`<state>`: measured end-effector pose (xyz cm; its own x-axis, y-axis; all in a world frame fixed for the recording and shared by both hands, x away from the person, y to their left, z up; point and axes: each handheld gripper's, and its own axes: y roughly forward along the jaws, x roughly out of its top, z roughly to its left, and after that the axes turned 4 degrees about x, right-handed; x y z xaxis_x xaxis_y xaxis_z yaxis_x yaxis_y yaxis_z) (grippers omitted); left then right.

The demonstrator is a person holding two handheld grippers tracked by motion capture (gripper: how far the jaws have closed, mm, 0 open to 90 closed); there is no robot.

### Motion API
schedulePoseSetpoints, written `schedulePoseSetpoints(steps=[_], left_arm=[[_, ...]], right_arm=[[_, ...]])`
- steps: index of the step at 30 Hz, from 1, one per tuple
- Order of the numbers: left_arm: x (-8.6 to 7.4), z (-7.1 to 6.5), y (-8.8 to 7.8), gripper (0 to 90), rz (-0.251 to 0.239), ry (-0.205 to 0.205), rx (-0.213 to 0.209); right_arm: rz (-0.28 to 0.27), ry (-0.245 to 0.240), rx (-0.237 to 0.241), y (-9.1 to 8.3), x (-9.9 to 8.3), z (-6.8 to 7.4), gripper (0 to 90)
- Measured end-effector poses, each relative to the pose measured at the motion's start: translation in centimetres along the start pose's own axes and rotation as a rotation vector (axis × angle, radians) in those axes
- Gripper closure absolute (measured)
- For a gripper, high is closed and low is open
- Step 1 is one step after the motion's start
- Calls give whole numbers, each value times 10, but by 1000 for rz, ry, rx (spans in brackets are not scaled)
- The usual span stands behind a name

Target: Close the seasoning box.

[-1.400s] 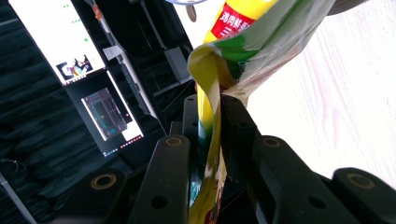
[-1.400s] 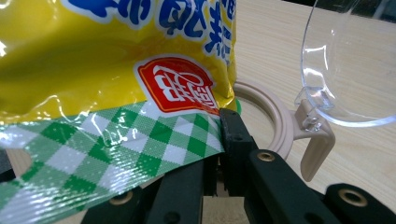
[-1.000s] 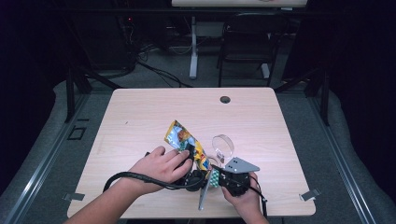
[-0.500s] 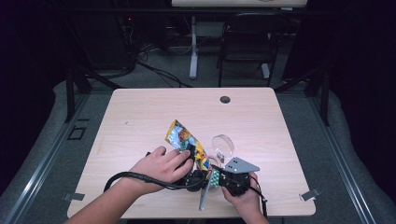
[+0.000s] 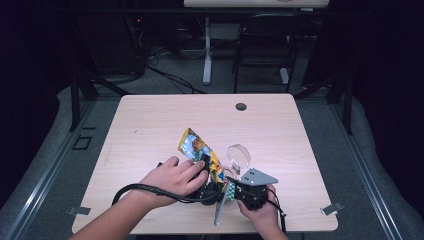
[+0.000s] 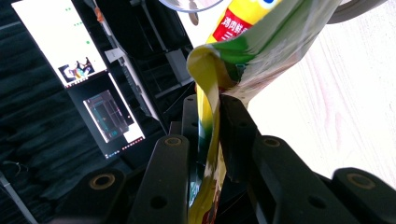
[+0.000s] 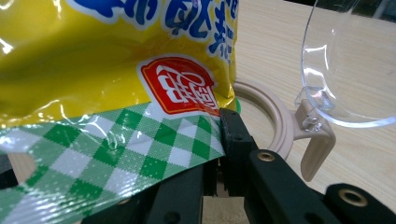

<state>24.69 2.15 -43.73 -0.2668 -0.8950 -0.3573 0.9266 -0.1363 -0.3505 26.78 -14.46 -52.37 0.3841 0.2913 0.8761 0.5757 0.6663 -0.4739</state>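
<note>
Two claws on snack bag (image 5: 199,150), clear-lidded container (image 5: 239,157) just beside.

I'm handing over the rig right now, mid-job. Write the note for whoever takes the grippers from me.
Left gripper: jaws shut on one edge of the snack bag.
Right gripper: jaws shut on the bag's green checked end.
Things: the bag is held between both grippers near the front edge of the table. A container with a beige ring and a raised clear lid stands just right of the bag.
Done: both grips are set on the bag.
Left: no tear is visible in the bag yet. Likely next is pulling it open, perhaps to empty it into the container.
</note>
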Motion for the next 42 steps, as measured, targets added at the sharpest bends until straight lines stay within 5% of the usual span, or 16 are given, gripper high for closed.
schedulePoseSetpoints(steps=[42], left_arm=[[4,5,1,815,-7,12,5]], right_arm=[[-1,4,0,0,0,0,870]])
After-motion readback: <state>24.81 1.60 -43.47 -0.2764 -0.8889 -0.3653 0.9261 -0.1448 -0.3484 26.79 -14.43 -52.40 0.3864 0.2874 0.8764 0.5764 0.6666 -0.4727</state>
